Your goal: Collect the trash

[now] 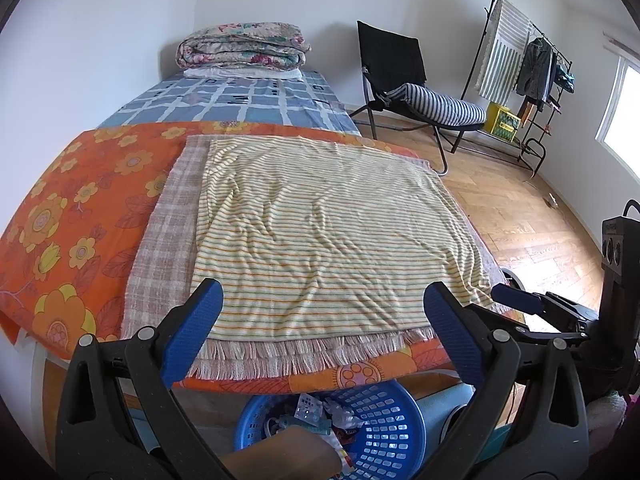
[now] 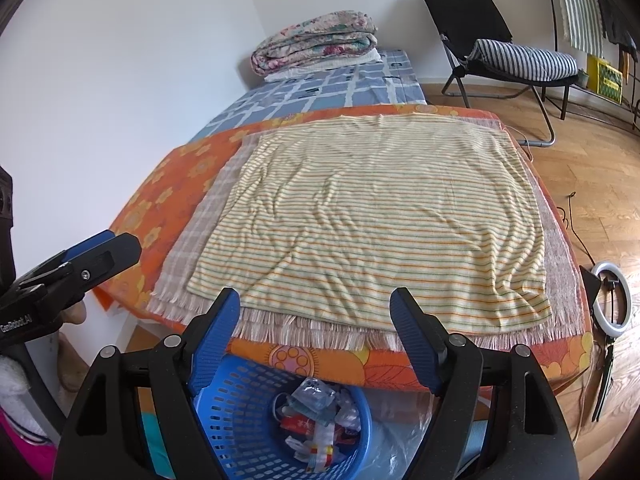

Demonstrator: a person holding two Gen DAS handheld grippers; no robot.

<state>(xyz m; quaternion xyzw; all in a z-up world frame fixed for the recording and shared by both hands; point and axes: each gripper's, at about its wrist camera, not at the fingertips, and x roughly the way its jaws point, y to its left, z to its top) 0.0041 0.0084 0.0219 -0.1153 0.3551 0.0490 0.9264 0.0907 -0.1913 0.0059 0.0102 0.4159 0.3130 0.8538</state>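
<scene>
Both the left gripper and the right gripper hang with jaws spread and empty over the bed's foot, while wrappers and crumpled plastic, likely light, crackly and best pinched by a loose edge, lie heaped in the blue basket below.
</scene>
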